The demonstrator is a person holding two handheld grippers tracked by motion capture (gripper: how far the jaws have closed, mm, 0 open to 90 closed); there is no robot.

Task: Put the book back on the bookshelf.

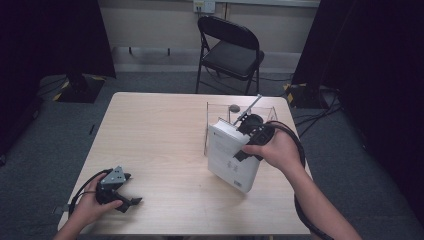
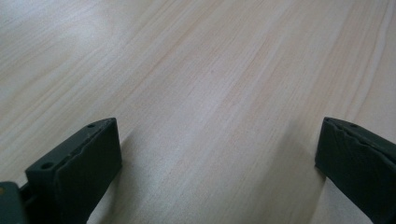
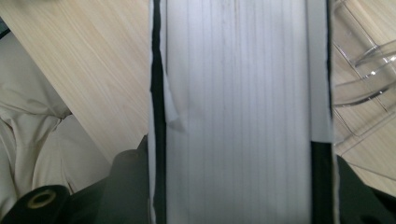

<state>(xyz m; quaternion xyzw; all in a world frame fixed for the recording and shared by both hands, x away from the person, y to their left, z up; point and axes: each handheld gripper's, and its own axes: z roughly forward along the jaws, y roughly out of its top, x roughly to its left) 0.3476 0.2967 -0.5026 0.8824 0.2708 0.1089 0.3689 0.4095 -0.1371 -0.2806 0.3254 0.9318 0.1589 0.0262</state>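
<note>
One book point(image 1: 231, 155) is clamped, tilted, in the right hand-held gripper point(image 1: 248, 145) beside the clear rack point(image 1: 240, 111); slotting upright is judged next. The left hand-held gripper point(image 1: 131, 196) is held open over the worktop point(image 1: 155, 140).

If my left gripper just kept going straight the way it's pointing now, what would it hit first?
Most likely the bare wooden table. The left gripper has its jaws open with nothing between them, and only tabletop lies ahead; how steeply it angles down is hard to judge.

We see the left gripper point(image 1: 131, 201) with black jaws, grey three-cornered plate and looped black cable; the right gripper point(image 1: 239, 155) is black with a thick black cable; our forearms are bare
</note>
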